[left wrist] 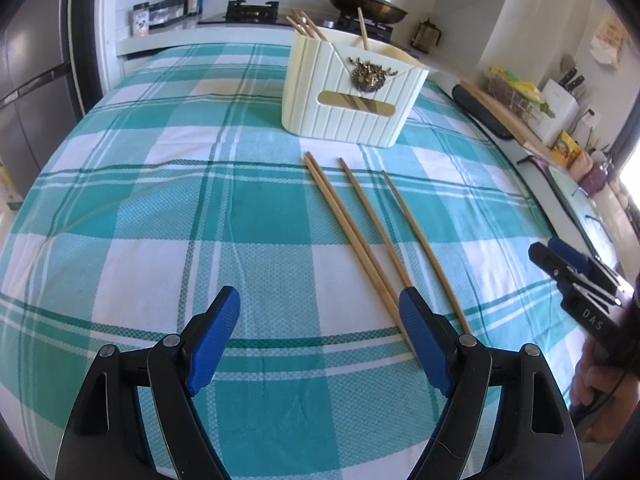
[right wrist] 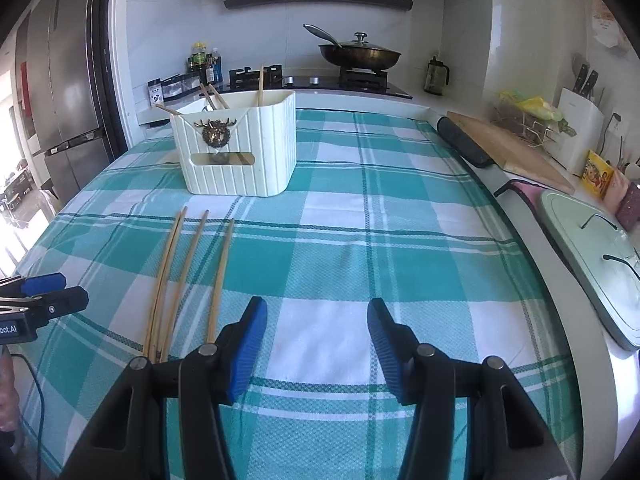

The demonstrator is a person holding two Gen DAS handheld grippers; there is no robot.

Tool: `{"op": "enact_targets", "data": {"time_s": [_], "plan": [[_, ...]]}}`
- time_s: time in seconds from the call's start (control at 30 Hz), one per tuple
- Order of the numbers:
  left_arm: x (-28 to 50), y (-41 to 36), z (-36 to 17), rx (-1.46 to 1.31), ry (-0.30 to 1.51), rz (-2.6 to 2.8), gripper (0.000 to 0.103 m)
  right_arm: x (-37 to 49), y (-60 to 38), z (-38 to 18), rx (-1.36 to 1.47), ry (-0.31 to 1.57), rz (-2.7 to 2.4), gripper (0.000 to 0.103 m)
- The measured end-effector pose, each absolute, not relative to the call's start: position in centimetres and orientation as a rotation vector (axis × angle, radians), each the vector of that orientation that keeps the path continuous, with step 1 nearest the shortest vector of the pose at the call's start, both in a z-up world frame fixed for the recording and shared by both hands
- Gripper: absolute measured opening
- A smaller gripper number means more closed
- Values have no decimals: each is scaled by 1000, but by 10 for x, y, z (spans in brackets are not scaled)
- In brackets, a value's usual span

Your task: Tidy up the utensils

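Note:
Several wooden chopsticks lie side by side on the teal checked tablecloth, pointing toward a cream ribbed utensil holder with a brass deer emblem. More chopsticks stand inside it. My left gripper is open just above the cloth; its right finger covers the near ends of the left chopsticks, and nothing lies between its pads. My right gripper is open too, over bare cloth, with the rightmost of the chopsticks just left of its left finger. The holder stands beyond.
A stove with a lidded wok is behind the table. A cutting board, a knife block and a pale green lidded appliance line the right counter. A fridge stands at the left.

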State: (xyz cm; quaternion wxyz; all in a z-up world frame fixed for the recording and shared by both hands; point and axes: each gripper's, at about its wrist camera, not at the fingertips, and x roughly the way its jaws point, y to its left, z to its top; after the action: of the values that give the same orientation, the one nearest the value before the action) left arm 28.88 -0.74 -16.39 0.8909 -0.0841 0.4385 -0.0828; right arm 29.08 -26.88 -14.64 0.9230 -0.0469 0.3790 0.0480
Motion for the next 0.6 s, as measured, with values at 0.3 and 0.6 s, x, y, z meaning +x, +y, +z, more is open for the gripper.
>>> {"op": "enact_targets", "data": {"time_s": [0.3,0.6], "plan": [[283,-8,-168,-173,911,-160,83,286,-275,-151,-83,779,73,53],[283,-9,-173,-169,920,-157,83,285,-276,-151,-90,782,55,53]]}}
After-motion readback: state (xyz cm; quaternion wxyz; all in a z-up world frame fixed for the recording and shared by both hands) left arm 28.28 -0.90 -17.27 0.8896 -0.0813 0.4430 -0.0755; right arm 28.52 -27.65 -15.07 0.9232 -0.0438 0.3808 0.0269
